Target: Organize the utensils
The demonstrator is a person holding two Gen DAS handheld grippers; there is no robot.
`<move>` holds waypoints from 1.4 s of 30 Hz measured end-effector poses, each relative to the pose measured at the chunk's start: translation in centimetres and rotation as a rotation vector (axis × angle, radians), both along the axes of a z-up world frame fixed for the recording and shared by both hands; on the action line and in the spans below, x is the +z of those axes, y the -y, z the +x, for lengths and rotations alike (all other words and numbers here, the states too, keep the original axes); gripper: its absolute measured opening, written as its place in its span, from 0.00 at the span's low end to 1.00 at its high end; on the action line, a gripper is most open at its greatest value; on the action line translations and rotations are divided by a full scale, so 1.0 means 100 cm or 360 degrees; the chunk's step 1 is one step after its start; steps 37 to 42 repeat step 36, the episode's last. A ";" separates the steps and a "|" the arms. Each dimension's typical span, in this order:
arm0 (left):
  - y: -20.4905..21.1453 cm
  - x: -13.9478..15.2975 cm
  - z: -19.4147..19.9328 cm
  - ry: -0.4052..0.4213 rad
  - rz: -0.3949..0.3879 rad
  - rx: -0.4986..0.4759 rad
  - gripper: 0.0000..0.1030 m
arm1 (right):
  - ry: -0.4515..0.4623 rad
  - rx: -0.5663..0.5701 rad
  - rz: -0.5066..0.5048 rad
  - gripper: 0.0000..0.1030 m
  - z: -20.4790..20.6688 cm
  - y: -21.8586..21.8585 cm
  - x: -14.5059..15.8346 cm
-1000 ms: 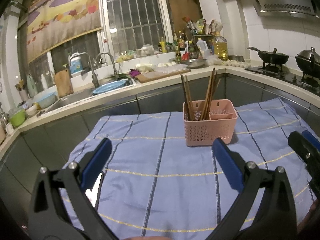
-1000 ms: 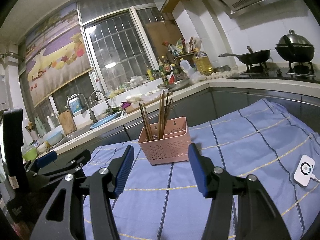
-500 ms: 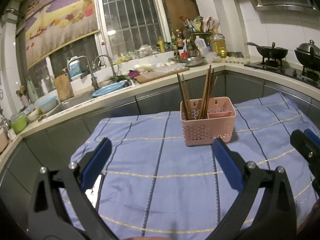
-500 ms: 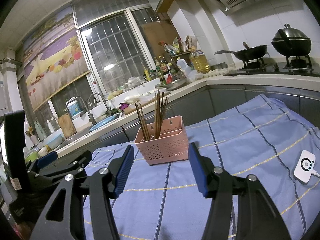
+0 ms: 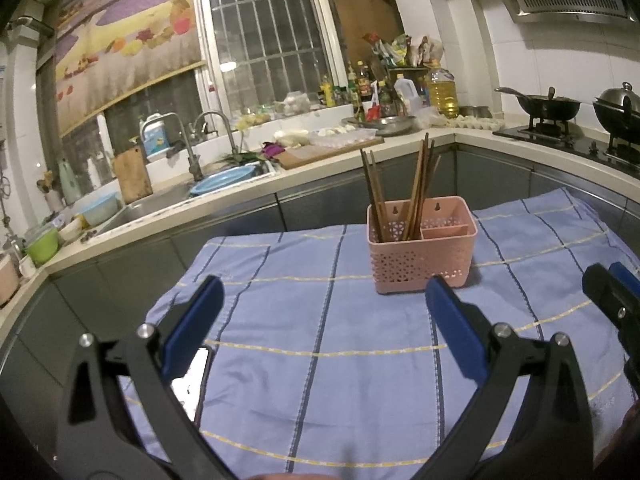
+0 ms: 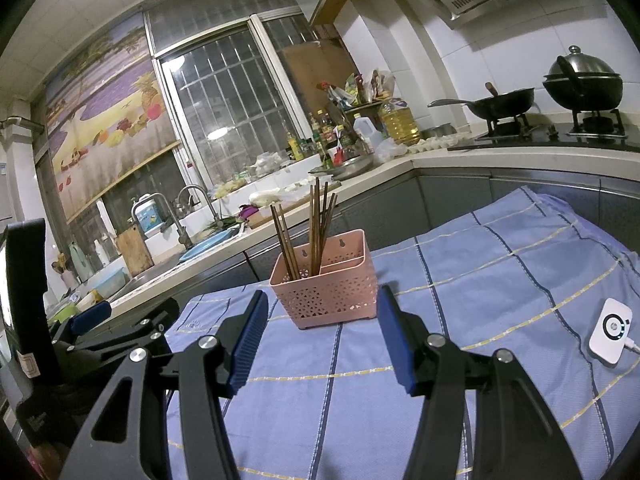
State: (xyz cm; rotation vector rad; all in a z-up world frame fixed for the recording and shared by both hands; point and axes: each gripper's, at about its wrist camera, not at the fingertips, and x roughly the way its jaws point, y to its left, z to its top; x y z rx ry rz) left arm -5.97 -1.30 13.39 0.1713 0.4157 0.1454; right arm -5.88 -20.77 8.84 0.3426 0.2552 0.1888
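Kitchen: a dim corner room, sink (image 5: pixel 160 200) far left under a barred window, stove with a wok (image 6: pixel 500 106) and a lidded pot (image 6: pixel 582 80) far right.

Surface: a blue checked cloth (image 5: pixel 320 340) covers it from the near edge to the far edge; no loose utensil shows anywhere on the cloth in either view.

Left gripper (image 5: pixel 320 312): hovers low at the near edge, jaws spread wide and empty, aimed across the cloth at the basket; a lit phone screen (image 5: pixel 192 380) lies under its left finger.

Right gripper (image 6: pixel 320 328): hovers near, to the right of the other tool, jaws released and holding nothing, the basket framed in the gap but well beyond the pads.

Basket (image 5: pixel 422 244): pink, perforated, upright toward the far middle of the cloth, a small divided pocket along its right side.

Chopsticks (image 5: pixel 416 188): the task's things, already standing in the basket's large left compartment in two leaning bundles; the small pocket looks empty.

White device (image 6: pixel 610 330): a small rounded pad with a cable, on the cloth at near right, apart from everything else.

Step in hand: by the look of it, a pause with the sorting either finished or nearly so.

Next move: if anything remains, it calls for locating a stray piece outside these views, or pinching the leaning sticks high on their shafts to gather them, without tipping the light basket.
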 end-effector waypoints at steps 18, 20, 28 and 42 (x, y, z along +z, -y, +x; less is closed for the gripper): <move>0.000 0.000 -0.001 -0.0001 0.0002 -0.0001 0.94 | 0.0001 0.0000 0.0001 0.55 0.001 0.001 0.000; 0.000 0.000 -0.001 -0.0001 0.0000 -0.0002 0.94 | 0.0001 0.0000 0.0001 0.55 0.000 0.000 0.000; -0.003 -0.002 0.001 -0.0059 -0.0053 -0.0078 0.94 | 0.0000 -0.0001 0.0000 0.55 0.001 0.001 -0.001; -0.005 -0.007 0.005 -0.0094 -0.0058 -0.0096 0.94 | -0.0002 0.0000 0.0001 0.55 0.001 0.002 -0.001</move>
